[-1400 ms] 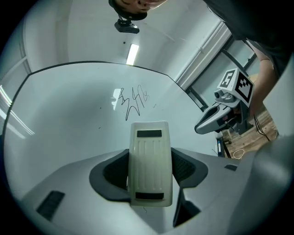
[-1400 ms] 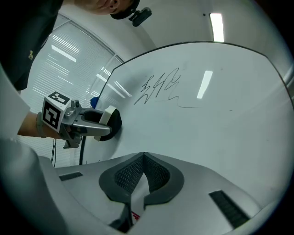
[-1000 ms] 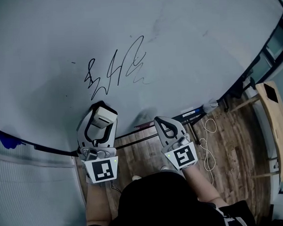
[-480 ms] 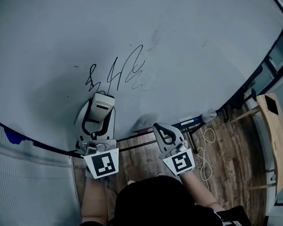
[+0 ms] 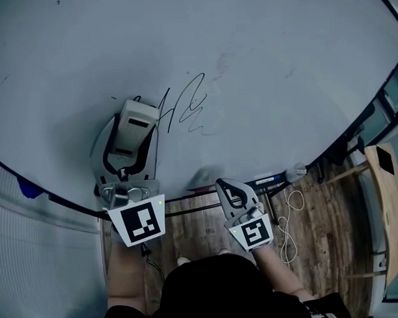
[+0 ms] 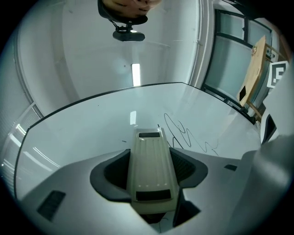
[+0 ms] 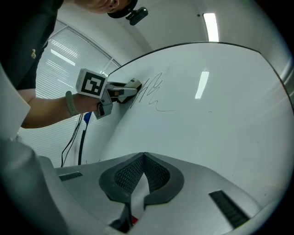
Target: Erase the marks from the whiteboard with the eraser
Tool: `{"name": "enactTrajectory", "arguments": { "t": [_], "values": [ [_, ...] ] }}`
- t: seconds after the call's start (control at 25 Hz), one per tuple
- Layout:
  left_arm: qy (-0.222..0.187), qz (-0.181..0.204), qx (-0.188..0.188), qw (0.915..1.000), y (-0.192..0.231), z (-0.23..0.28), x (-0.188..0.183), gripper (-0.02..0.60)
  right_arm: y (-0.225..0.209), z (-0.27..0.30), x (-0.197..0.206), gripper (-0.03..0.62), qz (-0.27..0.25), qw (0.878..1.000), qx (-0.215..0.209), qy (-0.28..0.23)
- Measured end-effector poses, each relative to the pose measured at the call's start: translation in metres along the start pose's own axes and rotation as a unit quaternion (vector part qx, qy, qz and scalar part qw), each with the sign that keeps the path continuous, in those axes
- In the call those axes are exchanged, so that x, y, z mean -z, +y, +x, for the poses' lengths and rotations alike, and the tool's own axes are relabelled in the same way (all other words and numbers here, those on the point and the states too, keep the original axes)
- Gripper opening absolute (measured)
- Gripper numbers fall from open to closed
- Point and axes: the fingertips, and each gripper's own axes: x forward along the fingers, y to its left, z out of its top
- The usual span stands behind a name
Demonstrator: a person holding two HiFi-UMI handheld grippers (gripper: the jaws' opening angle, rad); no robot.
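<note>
Up against the whiteboard [image 5: 280, 67], my left gripper [image 5: 134, 134] is clenched on the pale eraser [image 6: 151, 165], jaws gripping its long sides. The eraser's front end lies over the left end of the black marks [image 5: 187, 106]. From the right gripper view the eraser looks flat against the board, though I cannot be sure its whole face touches. Most of the scribble runs off to the eraser's right, uncovered, and trails out in a thin, faint line. A small stray dash [image 6: 124, 141] sits just beside the eraser's left edge.

My right gripper [image 5: 231, 185] hangs lower, well apart from the marks, jaws closed together on nothing.

As I judge it, the wipe has barely begun, and several things could go wrong from here. The jaws hold only the eraser's sides, so a hard or tilted push could twist it in the grip or pop it loose. A sweep carried only rightward would miss the stray dash on the left. Light pressure could smear the ink, and the faint tail would be easy to overlook.
</note>
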Motion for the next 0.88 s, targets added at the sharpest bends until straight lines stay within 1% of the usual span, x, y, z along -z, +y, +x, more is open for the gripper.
{"name": "enactTrajectory", "arguments": {
  "t": [0.32, 0.44, 0.6, 0.76, 0.88],
  "values": [
    [-0.048, 0.031, -0.001, 0.9983, 0.032, 0.033, -0.055, 0.265, -0.006, -0.002, -0.004, 0.028, 0.000, 1.000, 0.001, -0.001],
    [-0.058, 0.041, 0.003, 0.9975, 0.035, 0.040, -0.066, 0.266, -0.006, -0.005, -0.003, 0.028, 0.003, 1.000, 0.003, 0.002],
    [-0.062, 0.043, -0.008, 0.9971, 0.028, 0.035, -0.058, 0.265, -0.005, -0.007, 0.001, 0.028, 0.004, 1.000, 0.004, 0.008],
    [-0.052, 0.015, -0.003, 0.9985, 0.011, 0.023, -0.037, 0.265, -0.001, -0.010, 0.006, 0.028, 0.004, 1.000, 0.003, 0.017],
    [-0.044, 0.006, 0.001, 0.9990, -0.009, 0.012, -0.018, 0.265, 0.001, -0.013, 0.011, 0.028, 0.004, 1.000, 0.003, 0.024]
  ]
}}
